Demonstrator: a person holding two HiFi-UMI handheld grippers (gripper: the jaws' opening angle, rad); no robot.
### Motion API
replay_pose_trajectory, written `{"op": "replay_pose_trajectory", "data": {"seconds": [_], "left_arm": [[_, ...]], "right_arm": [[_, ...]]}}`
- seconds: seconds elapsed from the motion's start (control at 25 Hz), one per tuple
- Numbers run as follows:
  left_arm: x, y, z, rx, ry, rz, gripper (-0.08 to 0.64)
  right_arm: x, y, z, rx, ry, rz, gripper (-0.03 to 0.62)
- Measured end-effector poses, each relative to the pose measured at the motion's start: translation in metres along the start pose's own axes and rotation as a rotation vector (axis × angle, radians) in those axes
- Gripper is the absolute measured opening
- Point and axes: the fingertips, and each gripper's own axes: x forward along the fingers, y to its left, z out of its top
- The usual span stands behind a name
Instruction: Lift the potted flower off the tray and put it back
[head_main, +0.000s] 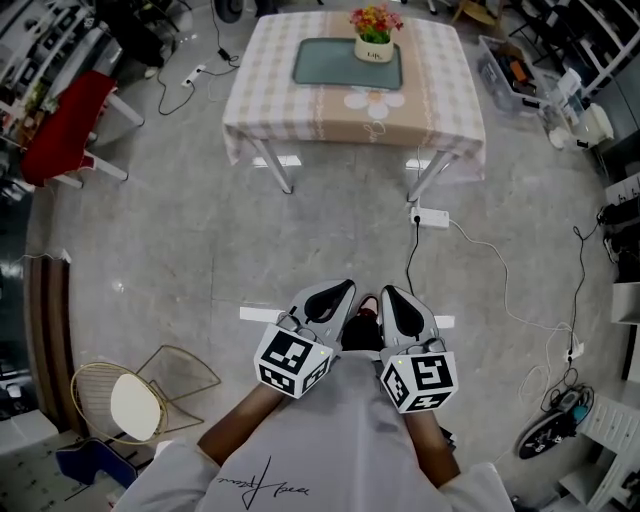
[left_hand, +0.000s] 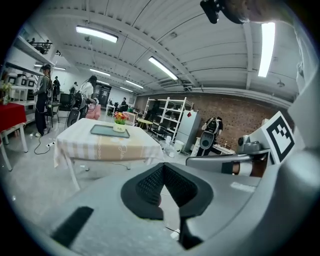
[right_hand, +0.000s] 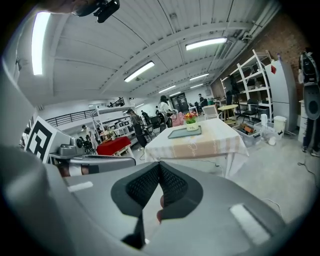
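Here, you are standing on a grey polished floor (head_main: 180, 250), well apart from the counter (head_main: 300, 115), which is filling the far end of the head view under a checked cloth. A second counter (head_main: 65, 125), draped in red, is standing off to the left of it. A wire chair (head_main: 135, 405) with a pale round seat is sitting on the floor just beside your left arm.

On the checked counter, a dark rectangular tray (head_main: 320, 65) is lying flat near the far edge. The potted flower (head_main: 375, 35) is standing upright on that tray, toward its far right corner, with red and orange blooms above a white pot. Both gripper views are showing the same pot on the tray, far beyond the jaws.

You are holding the left gripper (head_main: 343, 292) and the right gripper (head_main: 392, 295) side by side, close in front of your body, both pointing toward the counter. In the left gripper view, the left gripper (left_hand: 163, 167) is keeping its ribbed black pads pressed together with nothing between them. In the right gripper view, the right gripper (right_hand: 159, 167) is likewise closed on nothing.

A white power strip (head_main: 432, 216) is lying on the floor near the counter's right front leg, and a black cable (head_main: 410, 260) is running from it toward you.
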Motion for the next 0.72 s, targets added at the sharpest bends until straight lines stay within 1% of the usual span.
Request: {"op": "replay_pose_trajectory", "data": {"seconds": [0.2,0.4,0.72], "left_arm": [[0.030,0.003,0.016,0.003,0.001,0.019,-0.003],[0.064,0.000,0.030,0.033,-0.001,0.027,-0.003],[0.100,-0.021,0.037,0.046,-0.010,0.024,-0.003]], "right_arm": [[0.017,-0.029,0.020,0.003,-0.004,0.023,0.008],[0.030,-0.059,0.036,0.003,-0.014,0.042,0.008],[0.030,-0.096,0.047,-0.006,-0.023,0.060,0.008]]}}
